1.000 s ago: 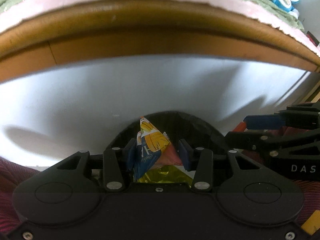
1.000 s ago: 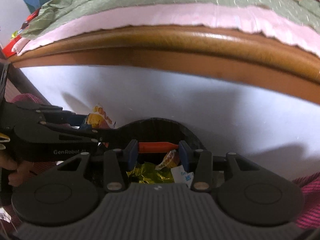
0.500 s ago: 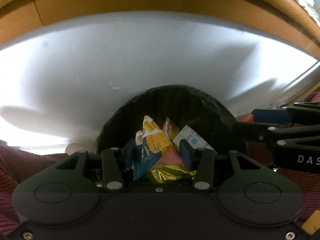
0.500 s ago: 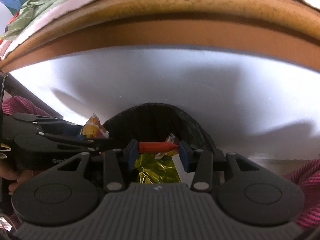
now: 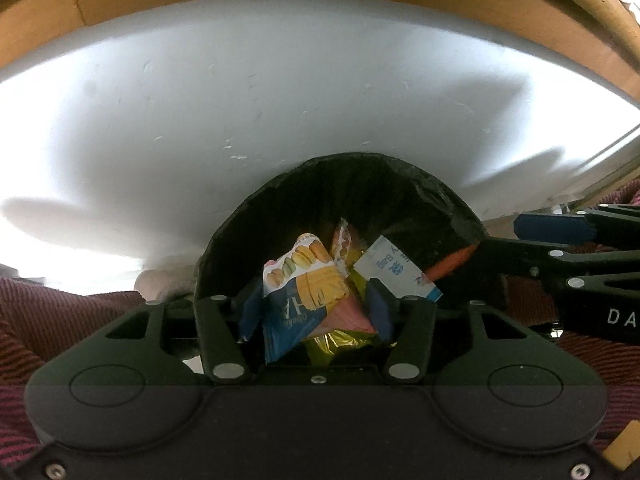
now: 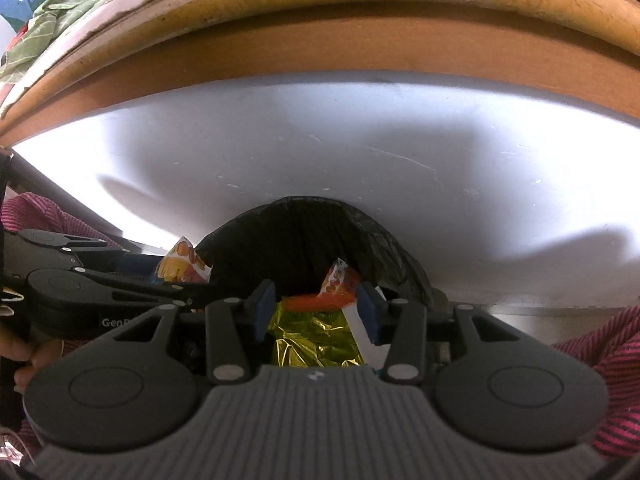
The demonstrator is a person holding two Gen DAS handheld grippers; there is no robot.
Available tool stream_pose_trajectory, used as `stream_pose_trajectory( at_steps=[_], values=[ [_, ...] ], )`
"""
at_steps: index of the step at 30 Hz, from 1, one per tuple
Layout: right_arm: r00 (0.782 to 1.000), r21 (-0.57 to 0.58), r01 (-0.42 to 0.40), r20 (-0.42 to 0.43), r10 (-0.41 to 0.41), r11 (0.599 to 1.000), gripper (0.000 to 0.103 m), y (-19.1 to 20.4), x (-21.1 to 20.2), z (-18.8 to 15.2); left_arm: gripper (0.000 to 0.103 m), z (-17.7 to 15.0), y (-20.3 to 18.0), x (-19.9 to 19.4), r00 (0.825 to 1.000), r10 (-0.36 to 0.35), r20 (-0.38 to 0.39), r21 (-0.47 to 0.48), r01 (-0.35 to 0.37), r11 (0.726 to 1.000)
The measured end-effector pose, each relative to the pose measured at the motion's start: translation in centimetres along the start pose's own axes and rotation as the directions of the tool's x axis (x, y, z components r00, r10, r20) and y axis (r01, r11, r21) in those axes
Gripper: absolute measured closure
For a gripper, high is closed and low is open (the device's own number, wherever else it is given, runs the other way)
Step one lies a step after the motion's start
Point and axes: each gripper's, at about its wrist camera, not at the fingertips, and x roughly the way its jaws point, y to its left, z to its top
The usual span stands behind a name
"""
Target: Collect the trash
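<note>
A black-lined bin (image 5: 340, 200) (image 6: 304, 232) sits right below both grippers. My left gripper (image 5: 314, 310) hangs over its mouth and its jaws are opening. A blue and yellow cookie wrapper (image 5: 304, 296) (image 6: 182, 266) stands loose between the pads, with a thin gap on its left side. My right gripper (image 6: 316, 312) is also over the bin and its jaws are opening too. An orange-red stick (image 6: 320, 302) (image 5: 452, 264) lies between the pads, short of both. Gold foil (image 6: 316, 340), a white and blue packet (image 5: 394, 268) and an orange wrapper (image 6: 338, 278) lie in the bin.
A pale floor (image 5: 280, 100) runs behind the bin up to a wooden bed frame (image 6: 320, 40) with pink and green bedding (image 6: 52, 20). Red striped cloth (image 5: 60, 300) (image 6: 600, 360) flanks the bin on both sides. A hand (image 6: 24, 360) holds the left gripper.
Both grippers sank toward the bin and tipped further down. Both pairs of jaws spread wider; the orange-red stick no longer spans the right pads, and the cookie wrapper sits looser in the left.
</note>
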Motion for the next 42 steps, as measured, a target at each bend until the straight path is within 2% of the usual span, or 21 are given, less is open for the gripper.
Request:
stream_pose_trajectory(
  at_steps=[7, 19, 29, 36, 42],
  values=[
    [1.0, -0.008, 0.009, 0.004, -0.009, 1.0, 0.036, 0.21, 0.06, -0.08, 0.041, 0.06, -0.1, 0.1, 1.0, 0.007, -0.005, 0.0, -0.007, 1.0],
    [0.999, 0.004, 0.032, 0.005, -0.032, 0.999, 0.023, 0.12, 0.08, -0.32, 0.036, -0.03, -0.01, -0.06, 1.0, 0.021, -0.002, -0.009, -0.021, 1.0],
    [0.999, 0.007, 0.048, -0.001, -0.048, 0.999, 0.015, 0.0, 0.32, -0.27, 0.028, 0.08, 0.24, -0.4, 1.0, -0.016, 0.011, -0.025, 0.016, 1.0],
    [0.998, 0.014, 0.059, -0.005, -0.059, 0.998, 0.013, 0.06, 0.29, -0.29, 0.024, -0.1, 0.03, -0.69, 0.999, -0.015, 0.035, -0.013, 0.015, 1.0],
    [0.998, 0.012, 0.062, -0.009, -0.062, 0.998, 0.005, -0.07, 0.18, -0.27, 0.017, -0.07, 0.05, -0.87, 0.998, 0.012, 0.059, -0.003, -0.012, 1.0]
  ],
)
